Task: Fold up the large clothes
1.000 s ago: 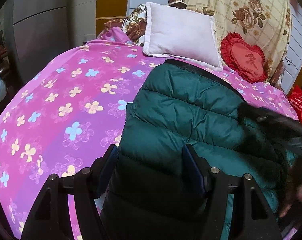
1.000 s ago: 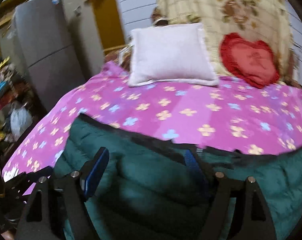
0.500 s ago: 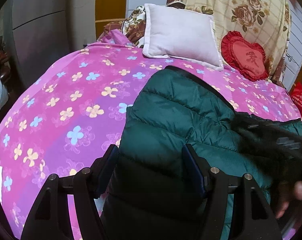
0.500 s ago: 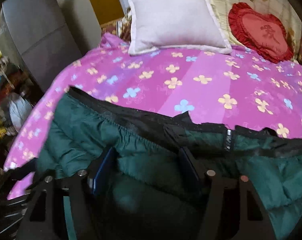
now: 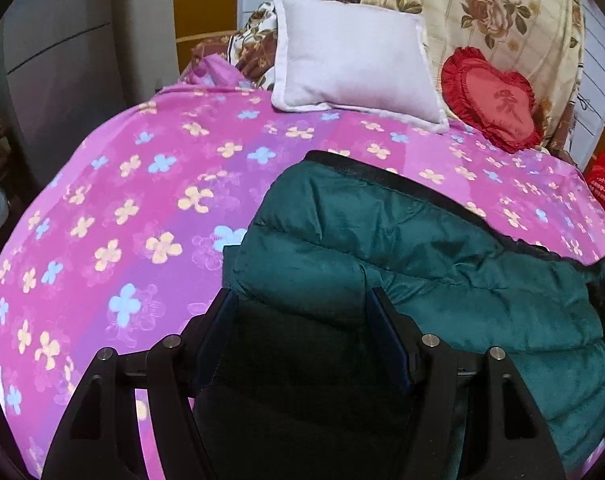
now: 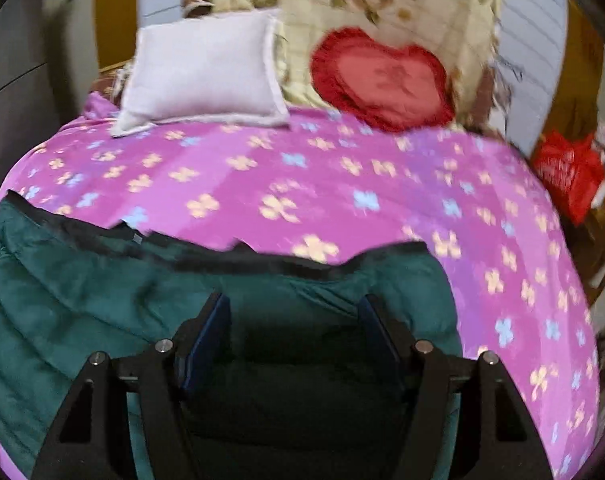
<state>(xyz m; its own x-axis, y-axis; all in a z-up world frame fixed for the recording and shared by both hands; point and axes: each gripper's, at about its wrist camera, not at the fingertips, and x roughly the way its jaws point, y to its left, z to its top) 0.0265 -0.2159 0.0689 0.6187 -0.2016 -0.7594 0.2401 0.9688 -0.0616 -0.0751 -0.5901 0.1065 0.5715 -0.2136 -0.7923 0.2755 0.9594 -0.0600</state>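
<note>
Your left gripper (image 5: 302,312) and right gripper (image 6: 294,316) both stand with fingers spread, the green jacket (image 5: 382,240) on the bed (image 5: 122,200) directly under them, its black-edged hem (image 6: 262,260) running across just ahead. The right view is blurred, so contact is uncertain. Since half a second ago, the right gripper has swung rightward along the jacket.

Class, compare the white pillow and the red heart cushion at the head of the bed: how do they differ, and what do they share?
The white pillow is rectangular and plain; the red heart cushion is heart-shaped with a ruffled edge and a mark in its centre. The pillow looks larger. Both stand propped at the head of the pink floral bedspread.
</note>
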